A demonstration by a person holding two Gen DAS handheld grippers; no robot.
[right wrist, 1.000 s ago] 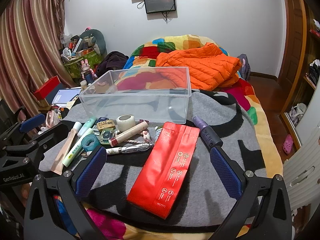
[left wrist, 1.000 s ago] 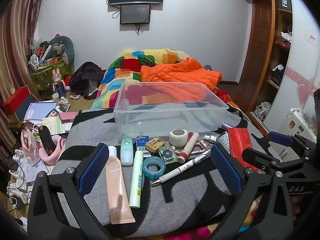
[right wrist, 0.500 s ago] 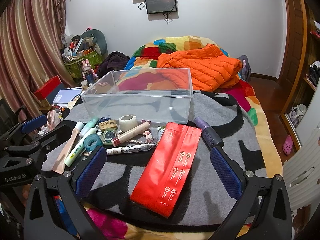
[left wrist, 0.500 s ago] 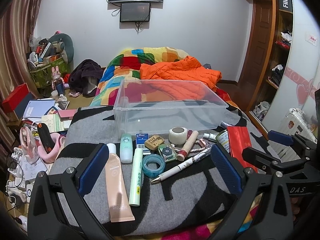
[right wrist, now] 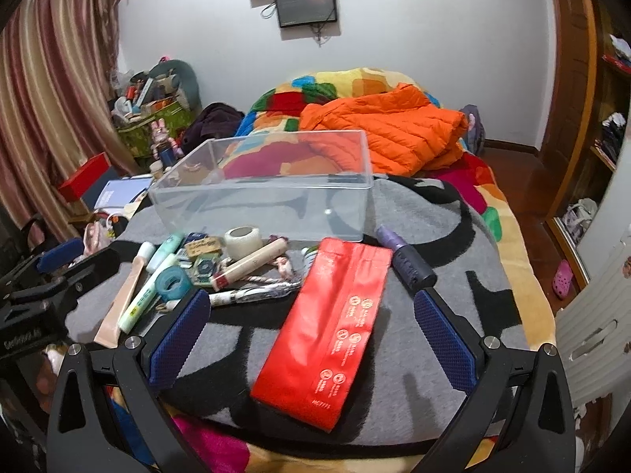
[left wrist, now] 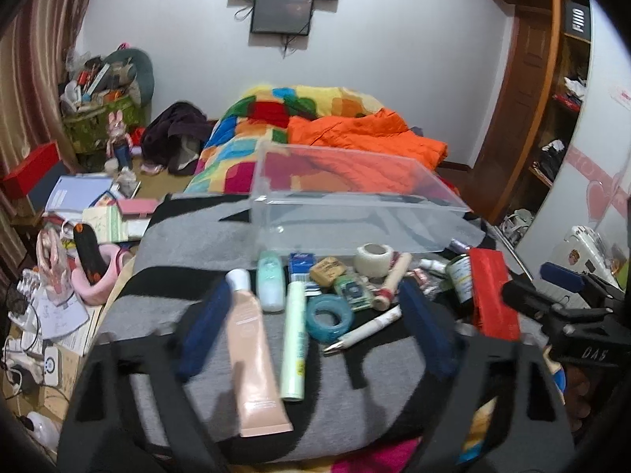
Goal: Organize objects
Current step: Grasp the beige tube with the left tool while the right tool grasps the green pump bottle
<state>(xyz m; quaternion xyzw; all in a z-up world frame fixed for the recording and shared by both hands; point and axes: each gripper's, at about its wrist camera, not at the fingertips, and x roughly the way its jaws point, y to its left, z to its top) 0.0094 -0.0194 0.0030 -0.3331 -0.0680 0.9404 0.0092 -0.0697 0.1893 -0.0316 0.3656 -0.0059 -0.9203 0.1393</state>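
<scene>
left gripper (left wrist: 315, 323): jaws closing, nothing pressed yet; between the blue pads lie the peach tube, the pale green tube, the teal tape roll and the pen
right gripper (right wrist: 311, 335): jaws wide and empty, hovering over the red pouch
where the things are: scattered on the grey and black blanket (right wrist: 434, 315) on the bed, just in front of the clear plastic bin (left wrist: 355, 213), which looks empty
peach tube (left wrist: 254, 358): soft squeeze tube, light; likely dents under the pads, so take it across the stiffer shoulder by the white cap, not the flat crimped tail
pale green tube (left wrist: 295, 339): slim, round and smooth, may roll or slip; grip mid-length across its width
teal tape roll (left wrist: 329, 318): light, rigid ring lying flat; pinch across the outer rim or hook one pad through the hole
pen (left wrist: 363, 329): thin and slippery, low on the soft blanket, hard to get under
red pouch (right wrist: 331, 327): flat, flexible foil pack, probably sags if held at one end; grip a long edge near the middle
purple bottle (right wrist: 406, 262): stiff cylinder on its side, can roll; clamp across the body
judgement: the tubes seem the first pick
</scene>
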